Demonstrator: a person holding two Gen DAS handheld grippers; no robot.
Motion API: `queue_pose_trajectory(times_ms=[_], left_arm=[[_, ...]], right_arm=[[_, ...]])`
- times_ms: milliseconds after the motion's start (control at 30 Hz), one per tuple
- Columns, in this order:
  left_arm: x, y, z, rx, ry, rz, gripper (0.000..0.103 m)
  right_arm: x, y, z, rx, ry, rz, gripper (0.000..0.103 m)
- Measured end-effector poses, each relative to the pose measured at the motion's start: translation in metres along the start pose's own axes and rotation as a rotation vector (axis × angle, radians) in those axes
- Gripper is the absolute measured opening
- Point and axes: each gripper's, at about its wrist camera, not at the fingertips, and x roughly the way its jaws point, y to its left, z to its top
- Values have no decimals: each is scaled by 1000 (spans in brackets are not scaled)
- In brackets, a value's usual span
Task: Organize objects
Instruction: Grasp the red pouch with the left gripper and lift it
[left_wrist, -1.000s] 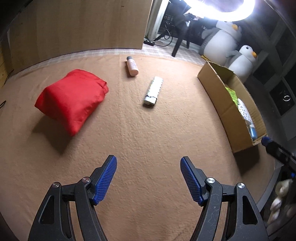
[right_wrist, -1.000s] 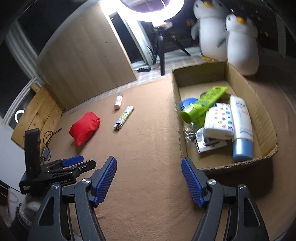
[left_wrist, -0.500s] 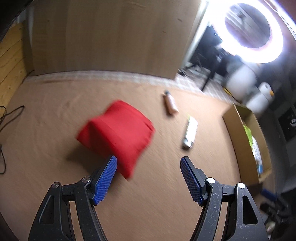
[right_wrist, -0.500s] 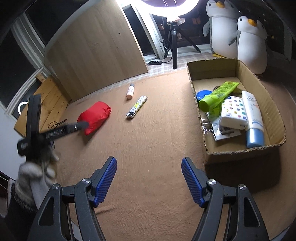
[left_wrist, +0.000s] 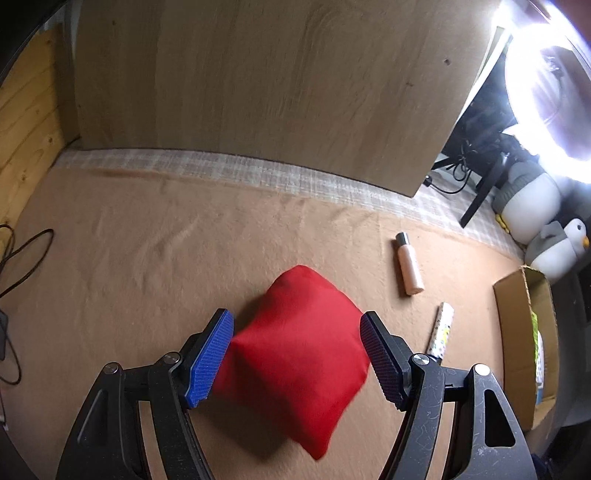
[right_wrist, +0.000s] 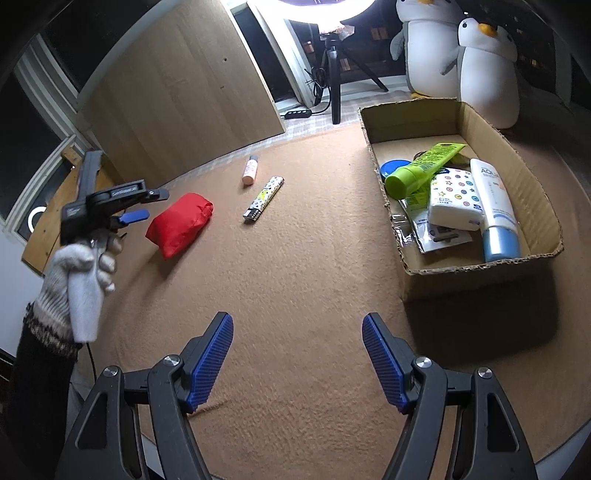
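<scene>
A red fabric pouch (left_wrist: 295, 354) lies on the tan carpet. In the left wrist view it fills the gap between the blue pads of my left gripper (left_wrist: 297, 321), which is open. The right wrist view shows the left gripper (right_wrist: 151, 204) in a gloved hand, held in the air just left of the pouch (right_wrist: 181, 221) and apart from it. My right gripper (right_wrist: 297, 325) is open over bare carpet. A peach bottle (right_wrist: 250, 170) and a patterned lighter (right_wrist: 263, 198) lie beyond the pouch. The cardboard box (right_wrist: 480, 266) holds a green tube (right_wrist: 421, 168), a white tube (right_wrist: 493, 206) and a tissue packet (right_wrist: 456, 197).
A wooden panel (left_wrist: 258, 74) stands at the carpet's far edge. Two penguin plush toys (right_wrist: 484, 70) and a ring light tripod (right_wrist: 334, 74) stand behind the box. Cables (left_wrist: 14, 258) trail at the left edge of the carpet.
My left gripper has swung left across the carpet, and the red pouch has come from the upper left of its view to between its fingers. The right gripper has shifted only slightly.
</scene>
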Motion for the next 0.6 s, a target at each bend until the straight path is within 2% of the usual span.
queue_pose_trajectory(times_ms=[133, 233, 333, 600], left_arm=[[21, 6, 4, 0, 44, 24, 74], [33, 9, -2, -3, 75, -7, 73], [37, 11, -10, -21, 70, -46, 70], [31, 3, -37, 16, 67, -61, 68]], right_arm=[[-4, 0, -2, 1, -2, 0, 69], [-5, -2, -3, 6, -1, 0, 69], [-7, -4, -4, 8, 0, -3, 69], [-6, -6, -3, 11, 1, 0, 69]])
